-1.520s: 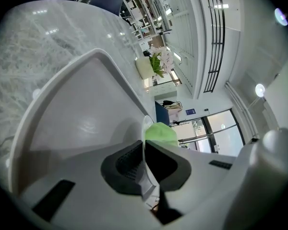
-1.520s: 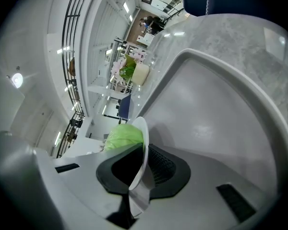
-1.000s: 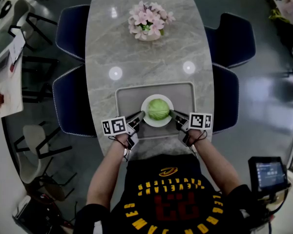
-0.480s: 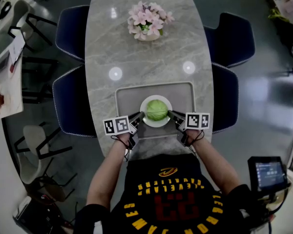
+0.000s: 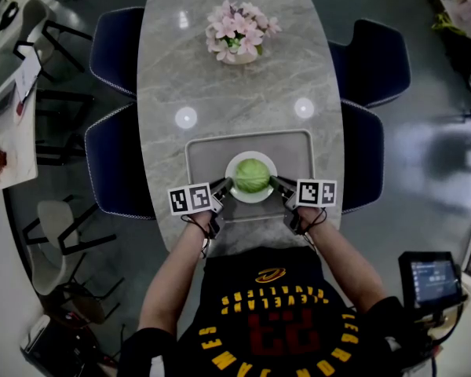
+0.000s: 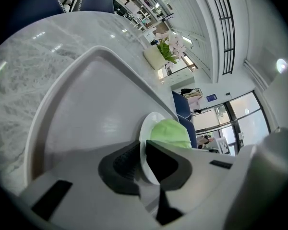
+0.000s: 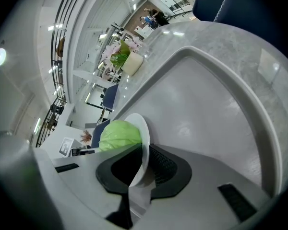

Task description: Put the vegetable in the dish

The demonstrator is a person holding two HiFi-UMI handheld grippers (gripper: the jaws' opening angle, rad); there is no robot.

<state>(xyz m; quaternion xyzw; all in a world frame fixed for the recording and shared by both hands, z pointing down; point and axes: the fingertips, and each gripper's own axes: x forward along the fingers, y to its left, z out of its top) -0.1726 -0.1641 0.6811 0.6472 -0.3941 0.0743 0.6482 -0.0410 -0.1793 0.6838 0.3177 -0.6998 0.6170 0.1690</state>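
Both your left gripper [image 5: 224, 187] and right gripper [image 5: 276, 184] clamp their fingers on opposite edges of the dish [image 5: 235, 192] to balance the cabbage [image 5: 252, 175].

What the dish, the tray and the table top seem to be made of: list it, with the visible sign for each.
The dish: likely glazed ceramic, possibly melamine; white, glossy, with a thin rim.
The tray: probably plastic; matt grey, a moulded raised rim, only a soft sheen.
The table top: marble or marble-look stone; grey veining, polished enough to mirror the ceiling lights.
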